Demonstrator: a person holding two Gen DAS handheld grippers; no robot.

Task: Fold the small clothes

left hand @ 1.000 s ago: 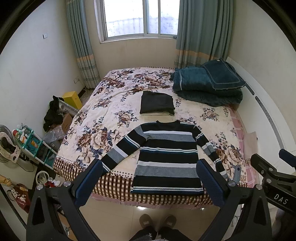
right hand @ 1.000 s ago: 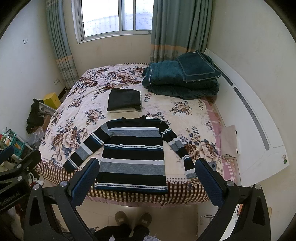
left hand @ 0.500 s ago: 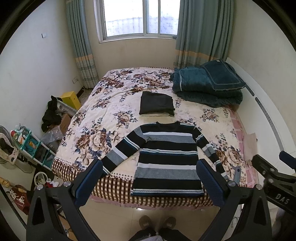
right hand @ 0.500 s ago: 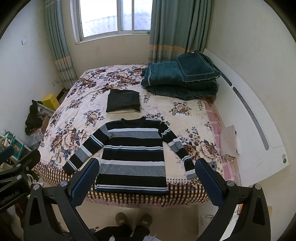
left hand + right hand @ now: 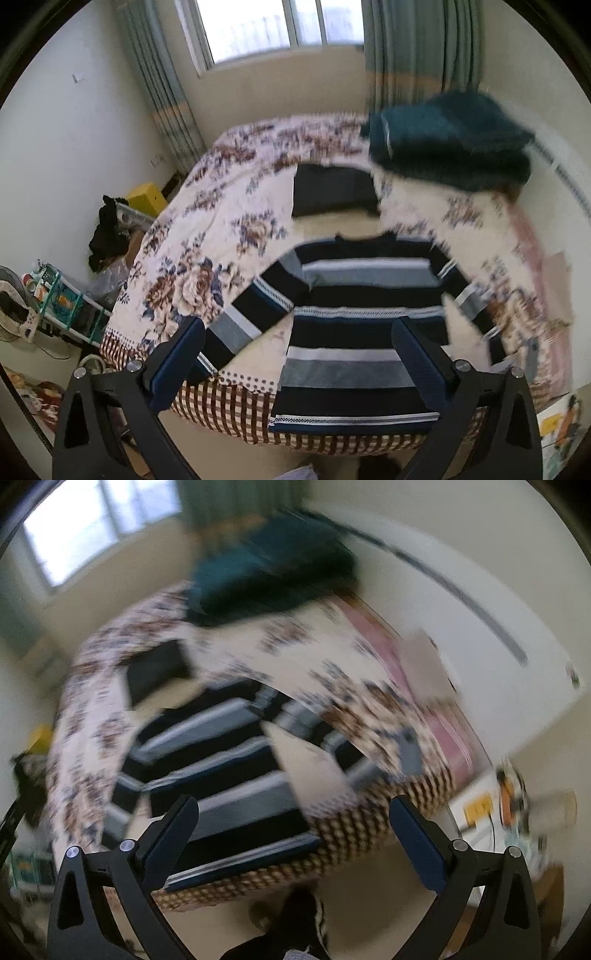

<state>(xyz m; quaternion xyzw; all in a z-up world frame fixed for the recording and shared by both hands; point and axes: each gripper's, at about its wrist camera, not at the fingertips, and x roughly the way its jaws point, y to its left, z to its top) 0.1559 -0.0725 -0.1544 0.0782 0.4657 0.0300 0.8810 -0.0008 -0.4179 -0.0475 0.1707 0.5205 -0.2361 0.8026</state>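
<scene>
Left wrist view: striped sweater (image 5: 365, 325) lies flat on the floral bed (image 5: 207, 236), hem at the bed's near edge, both sleeves spread out. Left tool (image 5: 295, 358) hangs above that edge, jaws wide apart, holding nothing. Folded dark garment (image 5: 332, 190) sits farther up the bed; teal blanket (image 5: 450, 147) near its far right corner. Right tool (image 5: 291, 842) also wide apart & empty; that view is v. blurred.
</scene>
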